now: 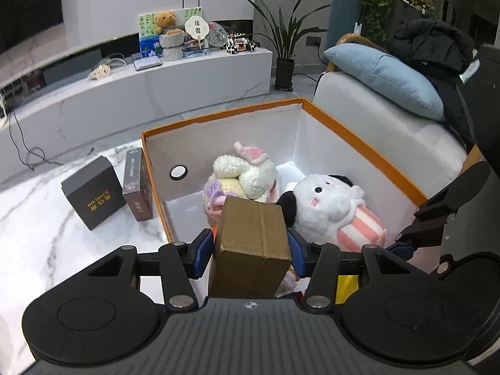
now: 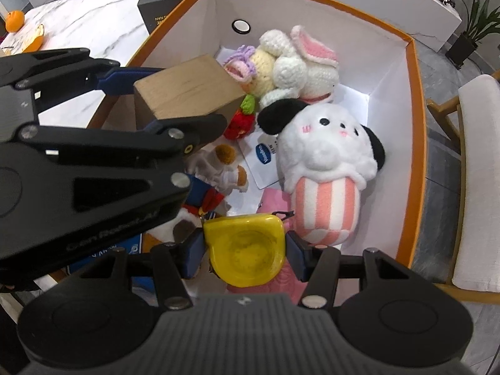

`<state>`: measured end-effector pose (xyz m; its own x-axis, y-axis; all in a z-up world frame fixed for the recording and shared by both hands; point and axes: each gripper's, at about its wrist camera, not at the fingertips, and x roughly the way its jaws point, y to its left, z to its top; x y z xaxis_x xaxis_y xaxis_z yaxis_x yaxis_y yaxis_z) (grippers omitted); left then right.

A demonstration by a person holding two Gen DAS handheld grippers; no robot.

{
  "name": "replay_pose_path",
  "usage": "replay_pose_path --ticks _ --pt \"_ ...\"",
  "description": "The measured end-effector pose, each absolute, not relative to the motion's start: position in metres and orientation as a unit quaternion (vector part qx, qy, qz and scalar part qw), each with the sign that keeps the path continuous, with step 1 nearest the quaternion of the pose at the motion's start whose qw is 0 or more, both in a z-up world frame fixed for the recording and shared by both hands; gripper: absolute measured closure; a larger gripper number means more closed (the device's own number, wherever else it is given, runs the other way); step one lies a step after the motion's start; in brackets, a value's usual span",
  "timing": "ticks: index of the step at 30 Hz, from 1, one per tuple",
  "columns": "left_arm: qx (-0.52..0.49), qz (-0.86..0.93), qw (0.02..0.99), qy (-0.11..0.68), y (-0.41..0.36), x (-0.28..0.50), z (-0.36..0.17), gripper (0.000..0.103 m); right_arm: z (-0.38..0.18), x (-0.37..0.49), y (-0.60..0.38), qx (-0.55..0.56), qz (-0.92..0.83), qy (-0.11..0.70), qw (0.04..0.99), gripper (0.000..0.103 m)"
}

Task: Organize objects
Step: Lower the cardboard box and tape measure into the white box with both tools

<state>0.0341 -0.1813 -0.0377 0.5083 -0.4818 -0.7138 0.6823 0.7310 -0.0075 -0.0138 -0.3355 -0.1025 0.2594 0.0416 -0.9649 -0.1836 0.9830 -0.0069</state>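
My left gripper (image 1: pixel 250 247) is shut on a brown cardboard box (image 1: pixel 251 243), held over the near left corner of an orange-rimmed white storage box (image 1: pixel 359 134). The right wrist view shows that same cardboard box (image 2: pixel 187 87) and left gripper (image 2: pixel 137 97) above the storage box (image 2: pixel 417 131). My right gripper (image 2: pixel 245 250) is shut on a yellow plastic case (image 2: pixel 247 250) just above the toys inside. A white plush dog with pink striped body (image 2: pixel 325 162) and a crocheted bunny (image 2: pixel 297 65) lie in the storage box.
A dark grey box (image 1: pixel 92 197) and a maroon box (image 1: pixel 137 187) stand on the marble table (image 1: pixel 37 234) left of the storage box. Small toys and a card (image 2: pixel 265 162) cover its floor. An orange (image 2: pixel 14 20) lies far left. A chair with a blue cushion (image 1: pixel 387 78) is at right.
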Motion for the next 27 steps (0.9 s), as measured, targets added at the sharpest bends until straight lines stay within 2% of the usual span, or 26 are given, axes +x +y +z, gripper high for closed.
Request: replay_pose_path --ticks 7,9,27 --pt "0.179 -0.332 0.857 0.351 -0.189 0.029 -0.040 0.045 -0.105 -0.013 -0.332 -0.068 0.070 0.609 0.788 0.046" --pt "0.181 -0.328 0.858 0.350 -0.189 0.030 -0.040 0.049 -0.106 -0.013 -0.332 -0.067 0.069 0.609 0.787 0.046" --pt "0.108 -0.330 0.876 0.335 -0.162 0.039 -0.008 0.044 -0.094 -0.014 -0.338 -0.055 0.052 0.583 0.809 0.044"
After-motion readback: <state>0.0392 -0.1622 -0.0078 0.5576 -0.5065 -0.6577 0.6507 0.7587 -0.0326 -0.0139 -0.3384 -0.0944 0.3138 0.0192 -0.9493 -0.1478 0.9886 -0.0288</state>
